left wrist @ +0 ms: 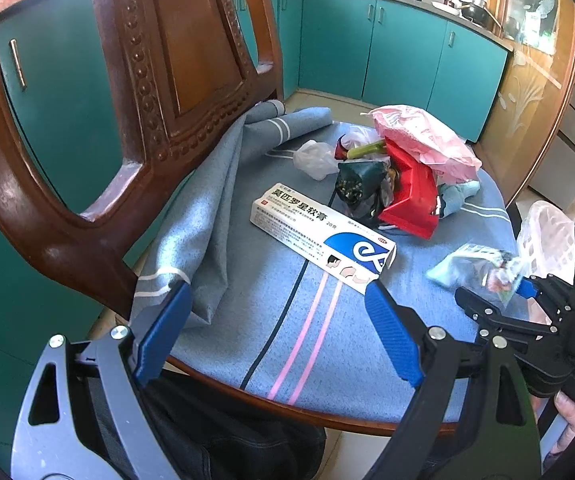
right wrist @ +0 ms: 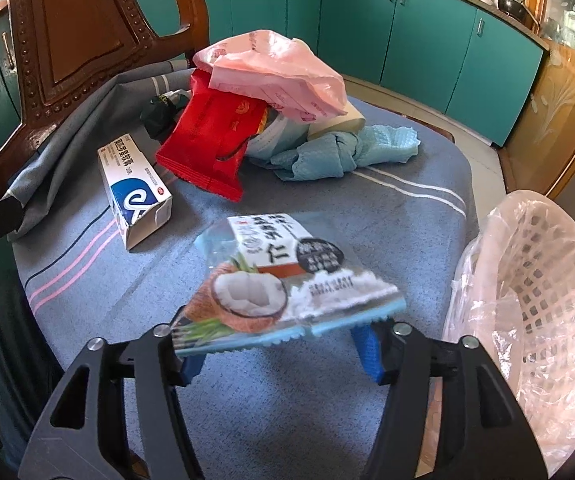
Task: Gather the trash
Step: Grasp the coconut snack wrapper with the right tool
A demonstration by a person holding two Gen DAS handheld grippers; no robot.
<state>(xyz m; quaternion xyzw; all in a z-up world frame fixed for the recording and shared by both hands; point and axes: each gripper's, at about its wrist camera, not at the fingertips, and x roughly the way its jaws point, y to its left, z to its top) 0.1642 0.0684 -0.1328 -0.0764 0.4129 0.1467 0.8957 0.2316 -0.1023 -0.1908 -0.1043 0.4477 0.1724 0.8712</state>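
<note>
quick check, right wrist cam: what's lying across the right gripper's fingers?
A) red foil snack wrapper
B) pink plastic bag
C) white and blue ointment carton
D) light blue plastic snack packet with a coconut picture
D: the light blue plastic snack packet with a coconut picture lies across the right gripper, while the other three sit farther back on the blue striped cloth.

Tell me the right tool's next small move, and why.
Probably swing the right tool rightward until the coconut packet hangs over the lined basket. The packet sits between its fingers but over the cloth, with the basket to its right. Whether the grip is firm I cannot tell, so go slowly.
</note>
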